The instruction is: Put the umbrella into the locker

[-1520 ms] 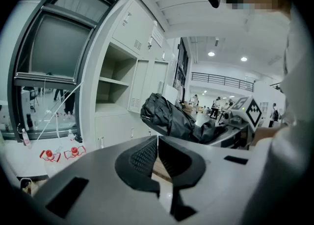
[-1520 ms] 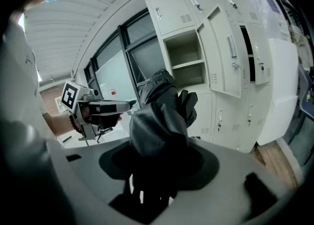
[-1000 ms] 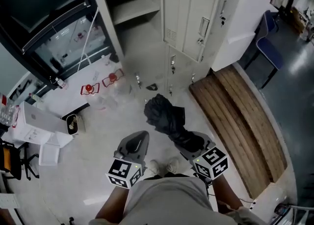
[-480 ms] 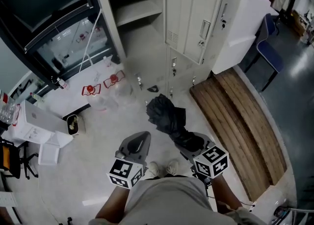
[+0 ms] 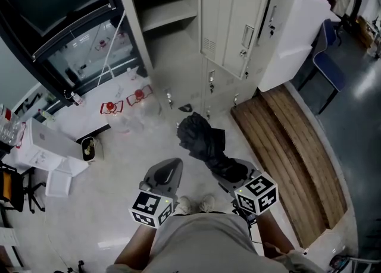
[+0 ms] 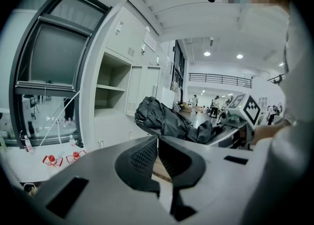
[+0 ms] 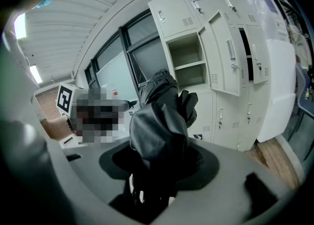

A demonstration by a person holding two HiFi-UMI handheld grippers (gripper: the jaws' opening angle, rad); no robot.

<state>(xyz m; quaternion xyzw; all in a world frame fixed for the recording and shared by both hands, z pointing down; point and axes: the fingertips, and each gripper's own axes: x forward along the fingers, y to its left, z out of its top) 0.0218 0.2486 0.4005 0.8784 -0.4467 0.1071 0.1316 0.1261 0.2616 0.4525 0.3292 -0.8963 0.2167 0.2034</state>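
Observation:
The folded black umbrella (image 5: 201,140) sticks forward out of my right gripper (image 5: 229,170), whose jaws are shut on its lower end. It fills the right gripper view as a dark bundle (image 7: 159,121) held in my right gripper (image 7: 162,165). My left gripper (image 5: 165,176) hangs beside it, shut and empty; in its own view the left gripper (image 6: 157,145) has its pads pressed together, with the umbrella (image 6: 164,121) to its right. The locker (image 5: 178,57) stands ahead with one compartment (image 5: 162,10) open, also showing as an open compartment (image 7: 188,67) and an open compartment (image 6: 110,94).
An open locker door (image 5: 241,25) swings out right of the compartment. A wooden bench (image 5: 292,153) runs along the right and a blue chair (image 5: 327,57) stands behind it. Two red items (image 5: 110,108) and white boxes (image 5: 44,150) lie on the floor at left, below a dark window (image 5: 53,10).

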